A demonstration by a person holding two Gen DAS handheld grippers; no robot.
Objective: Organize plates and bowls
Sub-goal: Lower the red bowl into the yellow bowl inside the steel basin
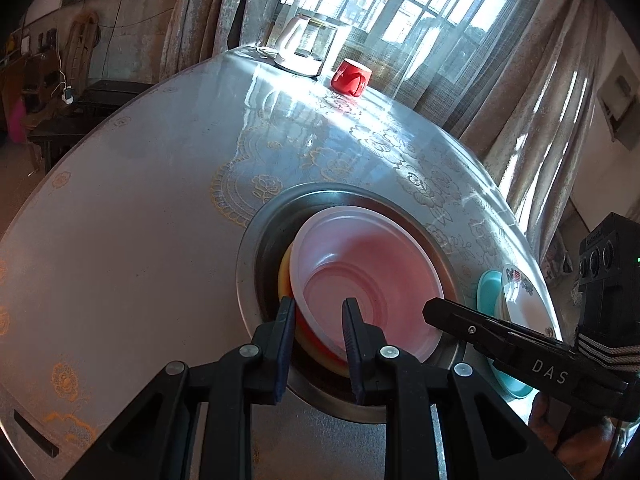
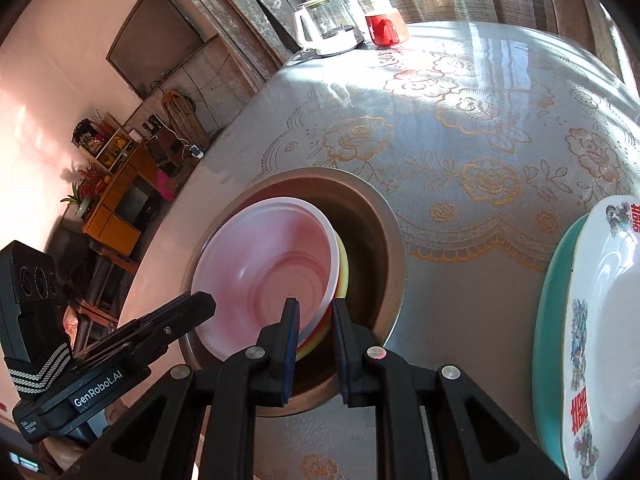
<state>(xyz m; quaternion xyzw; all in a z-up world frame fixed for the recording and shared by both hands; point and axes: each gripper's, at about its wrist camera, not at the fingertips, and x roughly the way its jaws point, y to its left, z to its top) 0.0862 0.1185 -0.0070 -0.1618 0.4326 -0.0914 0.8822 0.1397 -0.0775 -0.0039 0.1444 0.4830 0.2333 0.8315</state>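
A stack of bowls sits in a round metal-rimmed well [image 1: 248,264] in the table: a pink bowl [image 1: 372,276] on top, red and yellow bowls [image 1: 285,280] under it. My left gripper [image 1: 318,332] straddles the near rim of the stack, its jaws a little apart. My right gripper [image 2: 316,332] straddles the stack's rim from the other side, also slightly apart; the pink bowl [image 2: 272,268] shows there too. A white patterned plate [image 2: 608,320] lies on a teal plate [image 2: 552,320] at the right; both show in the left wrist view [image 1: 520,300].
The round table [image 1: 140,220] has a lace-patterned cloth. A glass kettle on a white base [image 1: 302,46] and a red mug [image 1: 351,77] stand at the far edge by the curtained window. Furniture stands beyond the table's left edge.
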